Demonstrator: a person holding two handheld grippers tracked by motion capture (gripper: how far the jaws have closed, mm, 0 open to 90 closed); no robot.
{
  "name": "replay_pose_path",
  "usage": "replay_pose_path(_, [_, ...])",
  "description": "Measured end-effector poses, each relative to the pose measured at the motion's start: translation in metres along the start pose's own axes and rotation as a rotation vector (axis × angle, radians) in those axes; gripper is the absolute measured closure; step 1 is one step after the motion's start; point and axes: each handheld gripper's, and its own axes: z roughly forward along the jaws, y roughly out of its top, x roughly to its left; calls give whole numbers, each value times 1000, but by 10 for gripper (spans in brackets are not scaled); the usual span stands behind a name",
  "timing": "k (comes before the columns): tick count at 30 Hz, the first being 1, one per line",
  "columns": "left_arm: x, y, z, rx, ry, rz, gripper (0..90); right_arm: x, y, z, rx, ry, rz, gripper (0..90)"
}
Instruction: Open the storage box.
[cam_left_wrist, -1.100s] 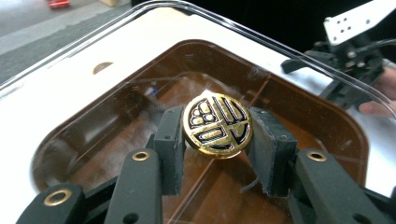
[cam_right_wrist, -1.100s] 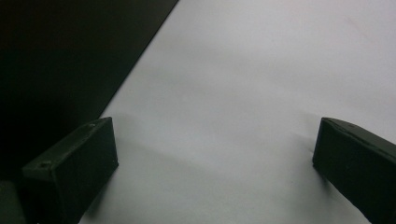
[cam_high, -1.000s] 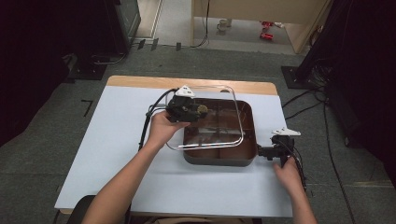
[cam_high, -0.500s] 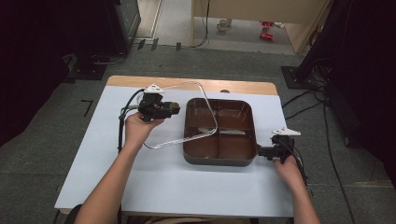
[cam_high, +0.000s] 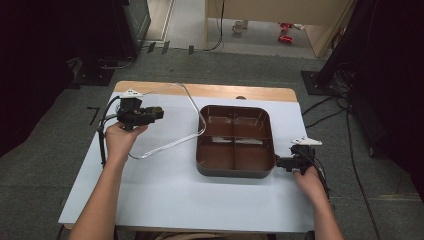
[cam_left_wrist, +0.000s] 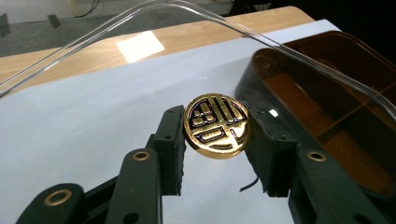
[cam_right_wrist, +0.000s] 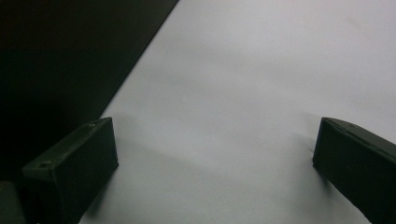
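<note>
Left gripper (cam_left_wrist: 217, 154) pinching the clear lid (cam_high: 170, 120) by its gold knob (cam_left_wrist: 217, 126) — could slip and drop. Right gripper (cam_right_wrist: 215, 163) spread empty at tray's (cam_high: 235, 172) three o'clock.

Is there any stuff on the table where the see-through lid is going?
Nothing visible. The left gripper, clamped on the gold knob, holds the clear lid over bare white table, left of the brown tray.
</note>
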Motion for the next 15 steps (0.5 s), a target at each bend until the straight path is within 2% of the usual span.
replay_pose_path(3, [7,-1,-3,2,17,-13,593,0,0,0,0,0,-1,0])
replay_pose_path(4, [14,-3,-5,4,32,-24,593,0,0,0,0,0,-1,0])
replay_pose_path(5, [14,-3,-5,4,32,-24,593,0,0,0,0,0,-1,0])
replay_pose_path(8, [28,-10,-6,2,50,-60,593,0,0,0,0,0,-1,0])
replay_pose_path(9, [28,-10,-6,2,50,-60,593,0,0,0,0,0,-1,0])
replay_pose_path(10, [34,-13,-4,10,60,-73,593,0,0,0,0,0,-1,0])
replay_pose_path(15, [47,-24,4,24,88,-100,593,0,0,0,0,0,-1,0])
